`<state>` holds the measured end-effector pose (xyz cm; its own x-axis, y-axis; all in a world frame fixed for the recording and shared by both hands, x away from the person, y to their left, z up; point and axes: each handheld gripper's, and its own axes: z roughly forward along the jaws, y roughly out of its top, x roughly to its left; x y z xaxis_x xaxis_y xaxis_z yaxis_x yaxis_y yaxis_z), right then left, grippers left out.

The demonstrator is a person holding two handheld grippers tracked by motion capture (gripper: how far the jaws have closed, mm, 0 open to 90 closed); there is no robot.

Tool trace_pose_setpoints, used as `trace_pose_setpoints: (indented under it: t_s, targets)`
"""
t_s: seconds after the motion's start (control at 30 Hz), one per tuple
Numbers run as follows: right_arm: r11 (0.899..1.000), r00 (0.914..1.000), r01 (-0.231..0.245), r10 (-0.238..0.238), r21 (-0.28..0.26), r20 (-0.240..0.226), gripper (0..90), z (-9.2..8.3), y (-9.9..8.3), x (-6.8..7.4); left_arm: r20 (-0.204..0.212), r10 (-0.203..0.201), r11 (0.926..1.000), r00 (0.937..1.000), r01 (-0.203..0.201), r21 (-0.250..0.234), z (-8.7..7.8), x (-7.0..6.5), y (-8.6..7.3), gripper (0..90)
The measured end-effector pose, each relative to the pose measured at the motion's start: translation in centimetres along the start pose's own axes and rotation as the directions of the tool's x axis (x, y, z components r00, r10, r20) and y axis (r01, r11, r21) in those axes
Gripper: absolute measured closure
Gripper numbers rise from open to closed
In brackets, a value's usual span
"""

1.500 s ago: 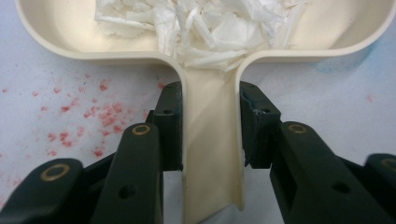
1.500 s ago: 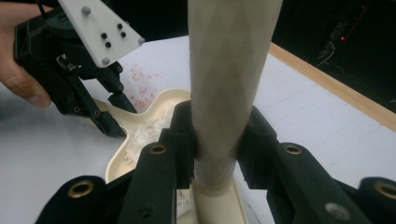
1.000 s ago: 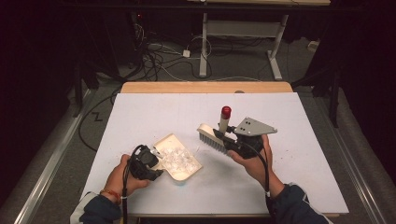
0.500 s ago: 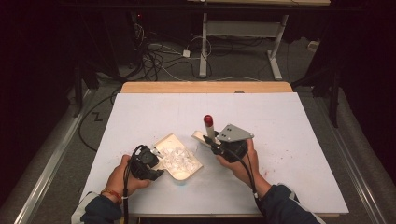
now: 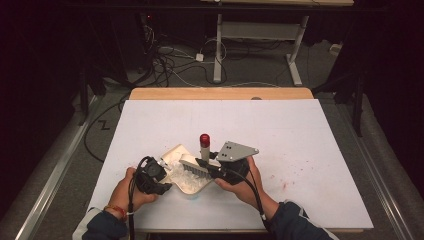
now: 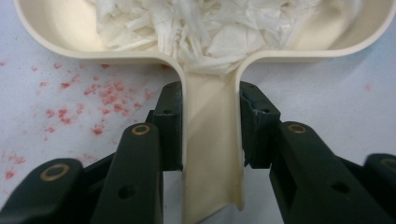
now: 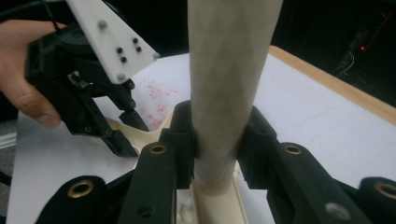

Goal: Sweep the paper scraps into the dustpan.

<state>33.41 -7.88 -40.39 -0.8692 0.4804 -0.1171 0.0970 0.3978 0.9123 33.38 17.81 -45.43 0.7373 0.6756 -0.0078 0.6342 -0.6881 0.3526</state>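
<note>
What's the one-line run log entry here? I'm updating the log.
left gripper: shut on dustpan handle | right gripper: shut on brush handle | brush over dustpan

A white table point(image 5: 310, 150) with a wooden far edge point(image 5: 220, 93) stands in a dark room, and behind it black cables point(image 5: 165, 65) lie in a tangle on the grey floor point(image 5: 260, 70) near a white desk frame point(image 5: 260, 35).
</note>
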Motion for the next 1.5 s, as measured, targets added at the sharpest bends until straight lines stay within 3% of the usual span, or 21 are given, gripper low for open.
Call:
trace_pose_setpoints:
  t_s: [0.2, 0.43, 0.53, 0.67, 0.9, 0.97, 1.07, 1.13, 1.27, 1.5]
  targets:
    - [0.999, 0.9994, -0.008, 0.009, -0.031, 0.033, 71.1, -1.1, 0.5, -0.8, 0.002, -0.001, 1.0, 1.0, 0.001, -0.001, 0.0, 0.0, 0.0, 63.5]
    - [0.997, 0.9946, -0.036, 0.042, -0.065, 0.094, 71.0, -1.4, 0.6, -3.1, 0.006, -0.003, 1.0, 1.0, 0.003, -0.002, 0.0, 0.1, -0.1, 63.4]
    - [0.999, 0.9864, -0.003, 0.011, -0.043, 0.164, 71.1, -0.7, 0.4, -3.7, 0.009, -0.007, 1.0, 0.9999, 0.007, -0.004, 0.0, 0.2, -0.1, 63.5]
    - [1.0, 0.979, 0.022, -0.017, -0.02, 0.203, 71.1, 0.2, 0.4, -5.0, 0.006, -0.013, 0.9999, 0.9999, 0.013, -0.008, 0.0, 0.2, -0.2, 63.5]
    - [1.0, 0.9464, 0.031, -0.031, 0.006, 0.322, 71.1, 1.1, 0.5, -8.5, 0.006, -0.006, 1.0, 1.0, 0.006, -0.003, -0.2, 0.5, -0.5, 63.4]
    - [0.999, 0.939, 0.034, -0.041, 0.025, 0.341, 71.1, 1.7, 0.4, -9.2, 0.002, -0.005, 1.0, 1.0, 0.005, -0.001, -0.3, 0.5, -0.5, 63.5]
    - [0.998, 0.9366, 0.022, -0.039, 0.052, 0.348, 71.1, 2.6, 0.0, -9.7, 0.0, -0.005, 1.0, 1.0, 0.005, 0.003, -0.4, 0.6, -0.7, 63.4]
    - [0.997, 0.9389, 0.019, -0.043, 0.074, 0.341, 71.1, 3.2, -0.3, -9.6, -0.001, -0.005, 1.0, 1.0, 0.005, 0.003, -0.5, 0.6, -0.8, 63.5]
    - [0.997, 0.9533, 0.015, -0.038, 0.078, 0.3, 71.1, 3.6, -0.6, -8.7, -0.003, -0.009, 0.9999, 1.0, 0.009, 0.008, -0.4, 0.7, -1.1, 63.4]
    - [0.998, 0.9857, 0.029, -0.039, 0.063, 0.164, 70.5, 3.6, -0.5, -4.9, -0.009, -0.009, 0.9999, 0.9999, 0.009, 0.012, -0.5, 0.7, -1.2, 63.4]
